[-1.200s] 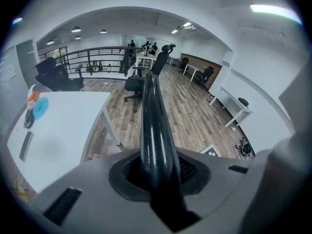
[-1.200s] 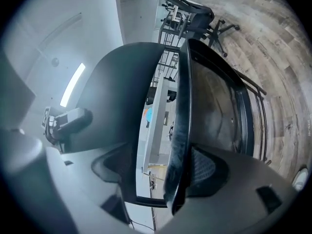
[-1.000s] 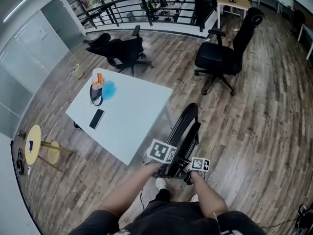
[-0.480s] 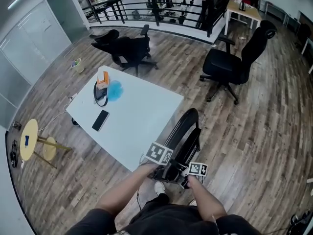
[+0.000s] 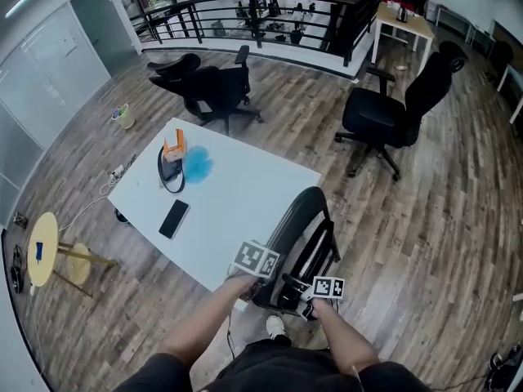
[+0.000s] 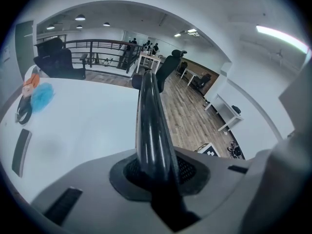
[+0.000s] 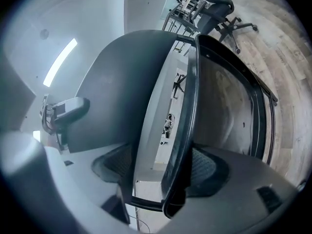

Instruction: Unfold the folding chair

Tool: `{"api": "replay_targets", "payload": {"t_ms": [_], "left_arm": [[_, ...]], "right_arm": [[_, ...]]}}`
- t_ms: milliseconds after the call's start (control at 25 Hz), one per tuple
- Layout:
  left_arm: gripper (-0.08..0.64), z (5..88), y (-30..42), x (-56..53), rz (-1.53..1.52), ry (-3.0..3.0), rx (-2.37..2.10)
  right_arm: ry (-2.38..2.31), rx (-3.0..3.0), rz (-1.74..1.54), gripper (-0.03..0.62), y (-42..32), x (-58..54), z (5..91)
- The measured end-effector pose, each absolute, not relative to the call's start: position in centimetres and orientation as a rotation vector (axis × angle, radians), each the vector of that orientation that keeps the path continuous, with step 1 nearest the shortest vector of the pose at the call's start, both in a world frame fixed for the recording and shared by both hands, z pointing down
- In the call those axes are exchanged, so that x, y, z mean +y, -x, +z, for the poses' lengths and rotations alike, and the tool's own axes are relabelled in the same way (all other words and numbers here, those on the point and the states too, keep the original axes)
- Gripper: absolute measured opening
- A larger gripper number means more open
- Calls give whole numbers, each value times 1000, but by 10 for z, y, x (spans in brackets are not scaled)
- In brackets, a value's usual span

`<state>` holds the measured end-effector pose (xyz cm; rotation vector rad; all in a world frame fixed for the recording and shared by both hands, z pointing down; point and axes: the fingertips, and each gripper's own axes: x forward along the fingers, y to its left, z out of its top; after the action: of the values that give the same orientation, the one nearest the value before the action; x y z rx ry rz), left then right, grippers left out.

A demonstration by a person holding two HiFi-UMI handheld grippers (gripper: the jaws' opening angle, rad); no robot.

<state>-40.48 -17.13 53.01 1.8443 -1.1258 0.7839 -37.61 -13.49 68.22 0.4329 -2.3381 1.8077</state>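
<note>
The black folding chair (image 5: 299,229) stands folded on the wood floor beside the white table (image 5: 237,198), its curved top pointing away from me. My left gripper (image 5: 270,279) is shut on one black frame tube (image 6: 152,126) at the chair's near end; the tube runs straight up between the pads. My right gripper (image 5: 306,295) sits just to its right, shut on the chair's other frame edge (image 7: 187,126), with the dark seat panel (image 7: 122,87) to its left. In the left gripper view the jaws (image 6: 156,172) squeeze the tube; in the right gripper view the jaws (image 7: 168,172) clamp the frame.
On the table lie a black phone (image 5: 174,218), a blue object (image 5: 198,163), an orange box (image 5: 172,146) and a black cable loop. Two black office chairs (image 5: 391,111) (image 5: 208,86) stand behind. A yellow stool (image 5: 45,251) is at the left, a railing at the back.
Both grippers have carried the folded chair sideways across the floor, so its top now lies close against the table's near right edge. Both grips look unchanged.
</note>
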Motion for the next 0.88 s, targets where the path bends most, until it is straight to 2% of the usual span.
{"api": "replay_targets", "payload": {"t_ms": [520, 640, 800, 880], "left_arm": [[87, 531, 438, -172, 735, -1853, -1133], [112, 518, 445, -167, 742, -1905, -1238], [203, 483, 461, -152, 750, -1992, -1394], [207, 468, 470, -139, 753, -2025, -1479]], "right_arm": [[-532, -2358, 1709, 350, 402, -133, 688], [-671, -2371, 1659, 350, 380, -139, 689], [-831, -2447, 1557, 351, 338, -140, 668], [-902, -2509, 1487, 351, 320, -137, 647]]}}
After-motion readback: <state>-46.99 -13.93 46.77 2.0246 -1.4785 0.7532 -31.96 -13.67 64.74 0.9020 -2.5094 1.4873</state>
